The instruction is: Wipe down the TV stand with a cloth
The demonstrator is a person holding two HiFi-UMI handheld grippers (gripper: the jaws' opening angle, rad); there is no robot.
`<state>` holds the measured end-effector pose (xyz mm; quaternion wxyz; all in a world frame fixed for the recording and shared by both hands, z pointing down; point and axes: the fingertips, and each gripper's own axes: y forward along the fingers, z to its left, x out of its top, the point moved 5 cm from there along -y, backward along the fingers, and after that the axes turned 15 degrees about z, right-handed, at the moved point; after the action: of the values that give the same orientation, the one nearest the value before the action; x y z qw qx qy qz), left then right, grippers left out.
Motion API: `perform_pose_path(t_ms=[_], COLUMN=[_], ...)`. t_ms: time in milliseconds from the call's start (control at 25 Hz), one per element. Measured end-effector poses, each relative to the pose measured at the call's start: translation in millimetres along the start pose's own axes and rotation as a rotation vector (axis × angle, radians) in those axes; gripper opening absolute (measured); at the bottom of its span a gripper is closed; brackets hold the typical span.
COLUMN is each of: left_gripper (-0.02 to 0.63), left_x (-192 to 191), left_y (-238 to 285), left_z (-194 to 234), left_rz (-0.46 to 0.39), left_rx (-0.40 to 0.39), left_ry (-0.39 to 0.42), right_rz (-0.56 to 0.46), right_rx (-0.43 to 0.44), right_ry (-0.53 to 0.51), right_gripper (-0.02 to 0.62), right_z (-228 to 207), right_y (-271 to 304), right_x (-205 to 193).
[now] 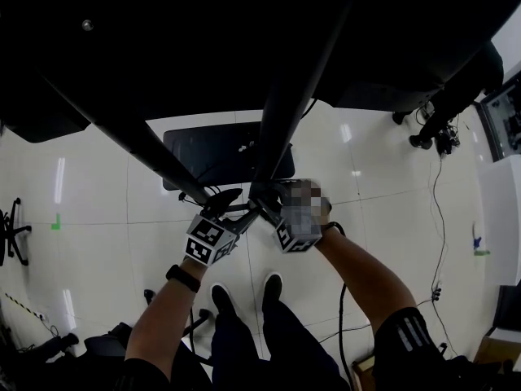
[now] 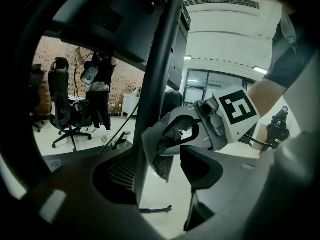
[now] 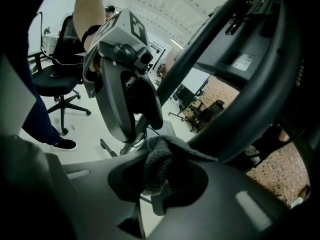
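The cloth [image 3: 157, 166] is held bunched in the right tongs [image 3: 157, 181], which are closed on it, and it is pressed against a pole [image 3: 215, 39] of the stand. The left tongs [image 2: 157, 179] are set apart, with the same pole standing between them, close to one pad; floor [image 2: 167, 209] is seen on the pole's other side, so no grip is judged there. In the head view both tongs are met on the pole just below centre. The stand's base [image 1: 203, 149] lies toward 11 o'clock from them, and a second pole [image 1: 122, 133] runs off toward 10 o'clock.

The task is judged to be under way, with this pole being wiped. How much of the pole has been covered cannot be told, as no marks or dust are shown. The base and the second pole are taken as left to do.
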<state>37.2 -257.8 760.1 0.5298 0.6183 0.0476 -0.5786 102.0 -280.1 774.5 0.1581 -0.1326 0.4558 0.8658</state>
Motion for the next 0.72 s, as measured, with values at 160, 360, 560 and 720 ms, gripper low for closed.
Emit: perform_pose_path(t_ms=[160,360,560,720], left_gripper=[0.287,0.287,0.287,0.287], left_x=[-21.4,-57.5,-86.7,-102.3], left_y=[26.5,57.2,79.7,92.4], left_z=[11.0,24.9,32.1,35.5], left_rz=[0.02,0.061,0.1,0.121], left_rx=[-0.009,-0.012,-0.033,-0.036], left_ry=[0.001,-0.022,-0.063,-0.077], right_rz=[0.034,0.066,0.097,0.126], right_rx=[0.046,0.077,0.108,0.128], right_ry=[0.031,0.03,0.049,0.052], right_gripper=[0.058,0.055,0.055,0.054], right_z=[21.8,47.8,70.7,83.8], right_y=[30.7,69.4,100.3,120.9], right_x=[-14.8,-33.3,-47.0,-57.1])
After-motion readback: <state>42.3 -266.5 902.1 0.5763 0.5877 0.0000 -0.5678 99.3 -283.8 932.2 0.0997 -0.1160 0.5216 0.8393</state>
